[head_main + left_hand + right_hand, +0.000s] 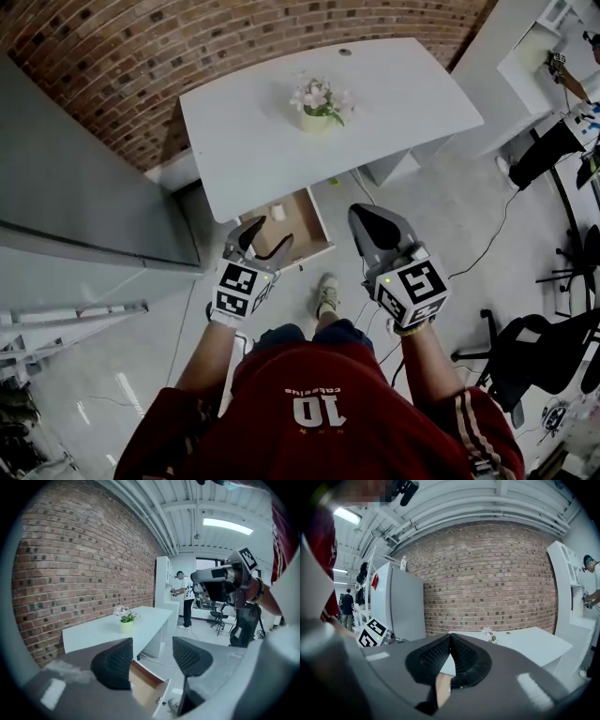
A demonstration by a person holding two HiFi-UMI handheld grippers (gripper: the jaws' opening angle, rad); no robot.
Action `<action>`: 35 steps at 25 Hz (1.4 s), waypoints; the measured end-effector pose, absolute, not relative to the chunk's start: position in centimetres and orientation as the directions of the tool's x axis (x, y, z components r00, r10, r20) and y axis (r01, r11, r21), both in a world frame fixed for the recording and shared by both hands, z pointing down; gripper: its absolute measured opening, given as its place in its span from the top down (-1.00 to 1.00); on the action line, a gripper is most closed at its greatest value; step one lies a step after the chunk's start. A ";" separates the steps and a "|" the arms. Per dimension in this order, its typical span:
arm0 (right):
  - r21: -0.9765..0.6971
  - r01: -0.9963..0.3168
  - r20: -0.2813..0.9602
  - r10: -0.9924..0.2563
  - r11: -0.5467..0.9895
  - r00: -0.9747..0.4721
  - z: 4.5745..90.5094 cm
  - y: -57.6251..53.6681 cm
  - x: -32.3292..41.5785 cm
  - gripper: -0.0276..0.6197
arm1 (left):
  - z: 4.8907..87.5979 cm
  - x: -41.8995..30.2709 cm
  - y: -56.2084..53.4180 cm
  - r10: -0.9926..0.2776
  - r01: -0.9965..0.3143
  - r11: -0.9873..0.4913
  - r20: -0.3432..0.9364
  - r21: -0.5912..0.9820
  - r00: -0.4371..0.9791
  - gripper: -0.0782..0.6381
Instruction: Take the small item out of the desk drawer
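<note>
The drawer (305, 230) under the counter (403, 103) stands pulled out. The small item (278, 213), a white thing, lies inside near the drawer's back. The left claw (270, 234) hangs above the drawer's front, jaws apart and empty. The right claw (362, 217) is beside the drawer, jaws together. The reach-in looks to be the step in hand: next, the left claw must drop into the drawer and straddle the item before closing.

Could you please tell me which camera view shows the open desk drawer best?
The head view: it looks down into the drawer, showing its wooden floor and a small white item inside. The left gripper view catches only its front corner; the right gripper view shows at most a tan sliver.
</note>
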State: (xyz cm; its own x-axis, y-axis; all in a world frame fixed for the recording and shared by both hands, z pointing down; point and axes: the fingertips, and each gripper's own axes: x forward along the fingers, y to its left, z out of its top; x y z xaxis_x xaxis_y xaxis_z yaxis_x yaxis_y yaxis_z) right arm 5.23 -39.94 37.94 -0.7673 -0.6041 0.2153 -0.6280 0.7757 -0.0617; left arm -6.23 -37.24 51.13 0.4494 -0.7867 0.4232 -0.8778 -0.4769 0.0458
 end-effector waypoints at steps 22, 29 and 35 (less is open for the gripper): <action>-0.137 -0.762 0.275 -0.714 0.633 -0.644 55.9 -38.6 9.0 0.91 | 79.5 -10.1 -43.6 -0.724 -0.925 -0.360 0.588 0.124 0.361 0.04; -0.106 -0.765 0.288 -0.716 0.636 -0.635 61.5 -41.1 9.7 0.91 | 87.7 -11.8 -47.8 -0.735 -0.947 -0.200 0.600 0.253 0.315 0.04; -0.037 -0.731 0.323 -0.684 0.682 -0.654 64.6 -43.1 10.2 0.91 | 93.8 -13.3 -50.7 -0.726 -0.964 -0.073 0.649 0.257 0.228 0.04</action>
State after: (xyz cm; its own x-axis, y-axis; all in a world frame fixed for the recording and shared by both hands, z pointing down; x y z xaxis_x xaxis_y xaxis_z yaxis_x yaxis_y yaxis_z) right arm 10.17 -43.10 64.64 -0.6542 -0.6837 0.3233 -0.7307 0.6817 -0.0369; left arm -13.28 -50.68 93.82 0.2280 -0.7258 0.6490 -0.9637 -0.0733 0.2566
